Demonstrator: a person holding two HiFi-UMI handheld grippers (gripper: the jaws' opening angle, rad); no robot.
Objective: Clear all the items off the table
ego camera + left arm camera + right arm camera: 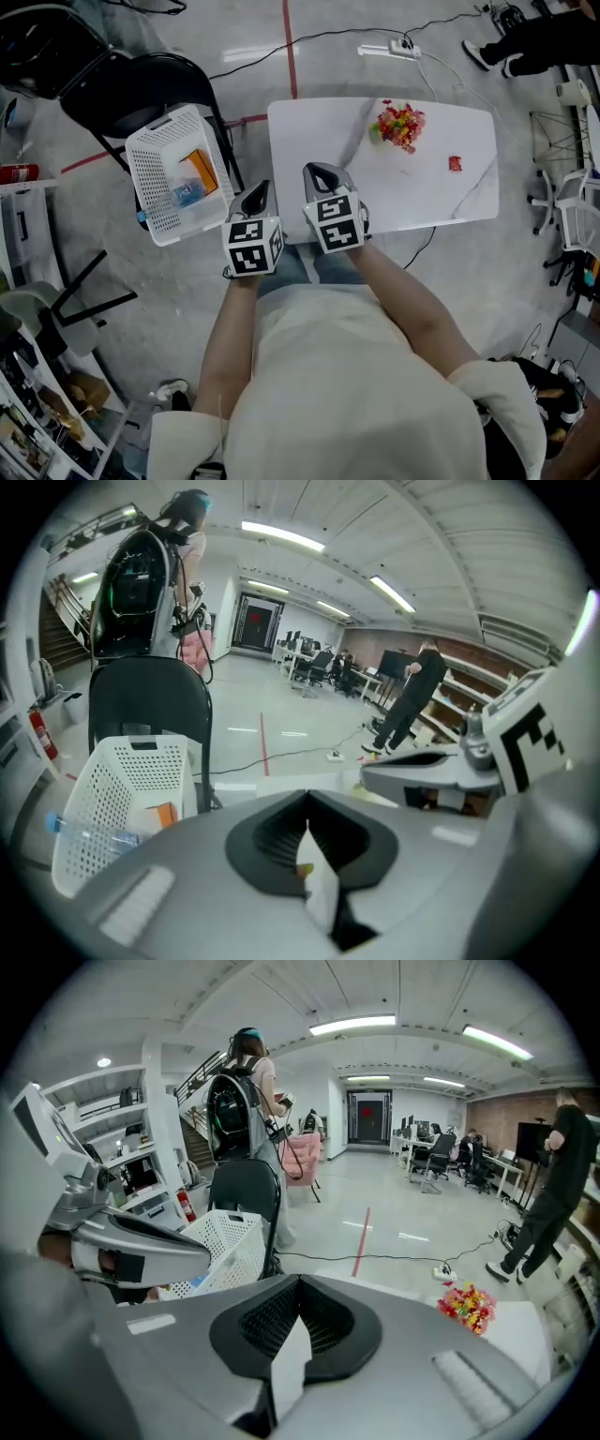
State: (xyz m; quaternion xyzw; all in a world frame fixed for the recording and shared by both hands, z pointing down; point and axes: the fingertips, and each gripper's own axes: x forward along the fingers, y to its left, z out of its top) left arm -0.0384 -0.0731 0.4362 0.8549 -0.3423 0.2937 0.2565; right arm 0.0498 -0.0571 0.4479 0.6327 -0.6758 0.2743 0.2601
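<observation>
At the near left corner of the white bench [309, 141], beside a basket [150, 173] off its left edge, both forearms reach forward side by side, the left hand-held gripper [258, 197] and right hand-held gripper [323, 178] tilted down, jaws together and empty, while a colourful heap [398, 125] and a small red packet [455, 163] lie toward the far right corner.

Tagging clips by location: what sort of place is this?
Probably an open-plan office or lab floor: rows of workstations at the back, long ceiling strip lights, and a bare concrete floor marked with a red tape line.
</observation>
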